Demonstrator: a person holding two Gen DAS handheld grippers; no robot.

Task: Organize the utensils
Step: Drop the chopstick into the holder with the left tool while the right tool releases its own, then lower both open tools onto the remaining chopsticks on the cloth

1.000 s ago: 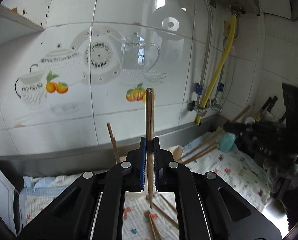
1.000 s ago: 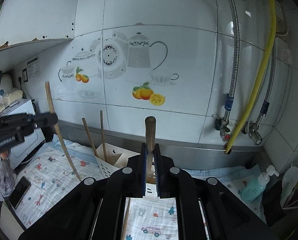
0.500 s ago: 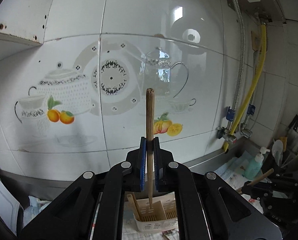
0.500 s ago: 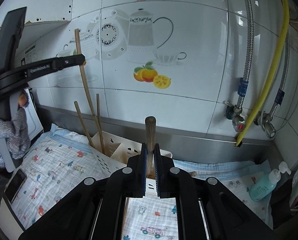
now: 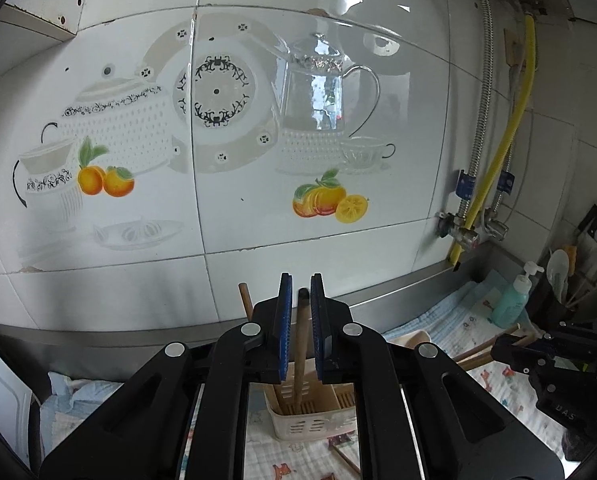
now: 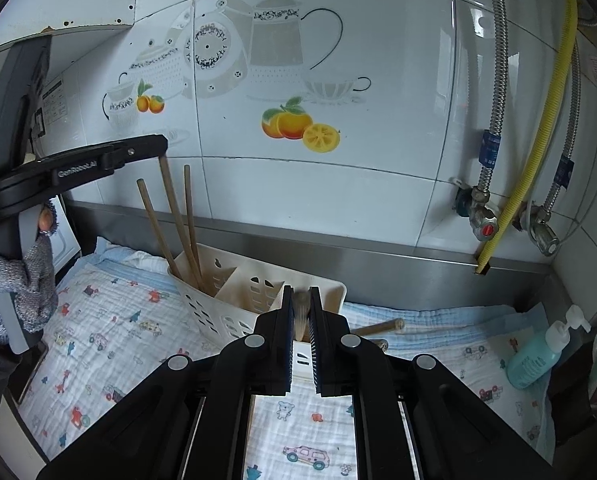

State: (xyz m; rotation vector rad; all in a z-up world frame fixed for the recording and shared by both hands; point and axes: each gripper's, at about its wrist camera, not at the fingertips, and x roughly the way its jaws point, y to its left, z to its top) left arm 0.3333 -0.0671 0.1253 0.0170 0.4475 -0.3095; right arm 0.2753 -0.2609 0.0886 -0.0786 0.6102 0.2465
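Observation:
A white slotted utensil holder [image 5: 310, 420] stands on the patterned cloth against the tiled wall. My left gripper [image 5: 301, 280] hovers over it and its jaws are opening. A wooden chopstick [image 5: 300, 344] stands between the pads with a small gap on each side, its lower end inside the holder. In the right wrist view the left gripper [image 6: 154, 148] sits above three sticks [image 6: 178, 220] in the left compartment of the holder [image 6: 254, 292]. My right gripper [image 6: 299, 292] is shut on a wooden handle [image 6: 300, 312], just in front of the holder's right end.
A teal soap bottle [image 6: 534, 360] stands at the right by a dark rack of utensils [image 5: 558, 276]. Loose wooden sticks [image 6: 382, 326] lie on the cloth [image 6: 110, 332] behind the holder. Pipes, valves and a yellow hose [image 6: 538, 140] run down the wall. A gloved hand [image 6: 26, 272] holds the left gripper.
The chopstick that stood high above the left jaws now sits low between them, down in the holder, and those jaws have parted slightly. The right gripper has sunk toward the holder.

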